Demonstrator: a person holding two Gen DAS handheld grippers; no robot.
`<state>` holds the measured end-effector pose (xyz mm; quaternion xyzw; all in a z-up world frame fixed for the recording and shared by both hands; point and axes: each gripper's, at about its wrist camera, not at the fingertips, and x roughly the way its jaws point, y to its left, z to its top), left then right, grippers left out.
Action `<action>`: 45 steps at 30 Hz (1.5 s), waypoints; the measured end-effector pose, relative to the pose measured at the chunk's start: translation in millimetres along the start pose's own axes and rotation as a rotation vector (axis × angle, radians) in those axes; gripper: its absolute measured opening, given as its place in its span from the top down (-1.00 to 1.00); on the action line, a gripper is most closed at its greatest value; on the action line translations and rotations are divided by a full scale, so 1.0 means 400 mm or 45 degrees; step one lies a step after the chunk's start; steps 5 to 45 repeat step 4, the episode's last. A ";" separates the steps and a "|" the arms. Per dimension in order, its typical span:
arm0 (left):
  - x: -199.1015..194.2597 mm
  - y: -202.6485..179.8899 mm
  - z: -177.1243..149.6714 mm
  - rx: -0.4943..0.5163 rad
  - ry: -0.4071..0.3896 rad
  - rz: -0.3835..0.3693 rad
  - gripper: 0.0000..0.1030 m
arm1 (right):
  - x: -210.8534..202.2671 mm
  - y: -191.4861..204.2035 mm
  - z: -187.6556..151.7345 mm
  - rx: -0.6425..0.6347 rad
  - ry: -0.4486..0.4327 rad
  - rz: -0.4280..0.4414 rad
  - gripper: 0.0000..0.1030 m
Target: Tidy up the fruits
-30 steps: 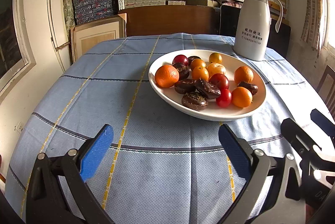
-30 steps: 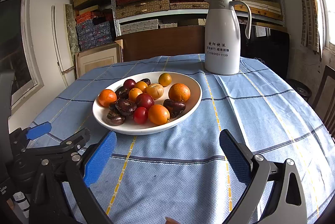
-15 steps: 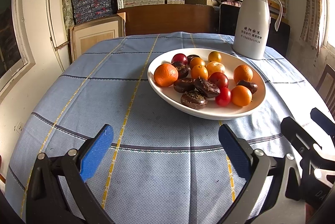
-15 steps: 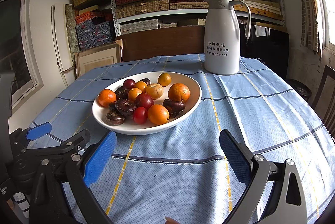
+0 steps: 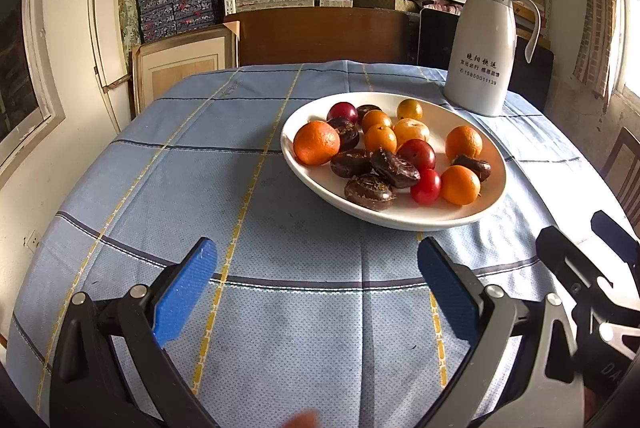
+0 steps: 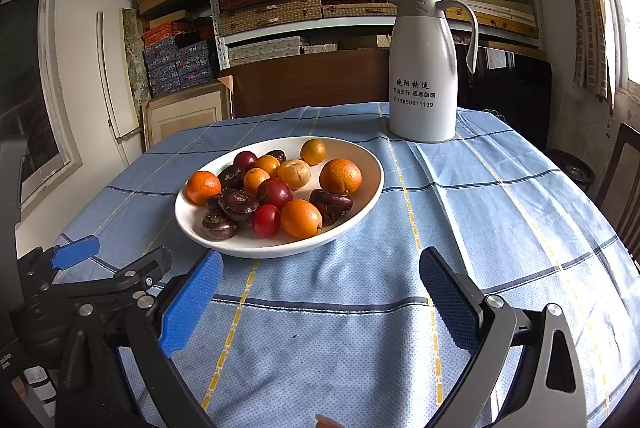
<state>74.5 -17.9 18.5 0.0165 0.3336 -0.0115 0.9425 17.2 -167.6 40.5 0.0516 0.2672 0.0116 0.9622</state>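
Left wrist view: the left gripper (image 5: 316, 268) is held wide open above the blue cloth (image 5: 200, 164), nothing gripped. The white plate (image 5: 472, 220) is seen ahead and right of it, apart from the pads. On the plate, oranges (image 5: 316, 142), red plums (image 5: 416, 154), small yellow-orange fruits (image 5: 380, 138) and dark wrinkled fruits (image 5: 394, 168) are piled mixed together. A white jug (image 5: 480, 44) is stood upright behind the plate, to its right, not touching it. Part of the right gripper (image 5: 584, 268) is seen right of the plate's near edge.

Right wrist view: the right gripper (image 6: 320, 268) is also spread wide, empty, over the cloth (image 6: 480, 196). The plate (image 6: 360, 208) lies ahead and left; its near rim is just beyond the left blue pad (image 6: 192, 300). The fruits are all inside the plate: oranges (image 6: 340, 176), plums (image 6: 274, 193), dark fruits (image 6: 238, 202). The jug (image 6: 424, 68) is behind the plate, to its right. The left gripper (image 6: 112, 264) is seen left of the plate, jaws apart.
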 end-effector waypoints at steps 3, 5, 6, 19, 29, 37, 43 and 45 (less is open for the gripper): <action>0.002 0.001 0.000 -0.003 0.005 0.001 -0.91 | 0.000 0.000 0.000 0.000 -0.001 0.000 -0.93; 0.001 0.001 0.000 -0.005 0.006 0.001 -0.91 | 0.000 0.000 0.000 0.001 0.000 -0.001 -0.93; 0.001 0.001 0.000 -0.005 0.006 0.001 -0.91 | 0.000 0.000 0.000 0.001 0.000 -0.001 -0.93; 0.001 0.001 0.000 -0.005 0.006 0.001 -0.91 | 0.000 0.000 0.000 0.001 0.000 -0.001 -0.93; 0.001 0.001 0.000 -0.005 0.006 0.001 -0.91 | 0.000 0.000 0.000 0.001 0.000 -0.001 -0.93; 0.001 0.001 0.000 -0.005 0.006 0.001 -0.91 | 0.000 0.000 0.000 0.001 0.000 -0.001 -0.93; 0.001 0.001 0.000 -0.005 0.006 0.001 -0.91 | 0.000 0.000 0.000 0.001 0.000 -0.001 -0.93; 0.001 0.001 0.000 -0.005 0.006 0.001 -0.91 | 0.000 0.000 0.000 0.001 0.000 -0.001 -0.93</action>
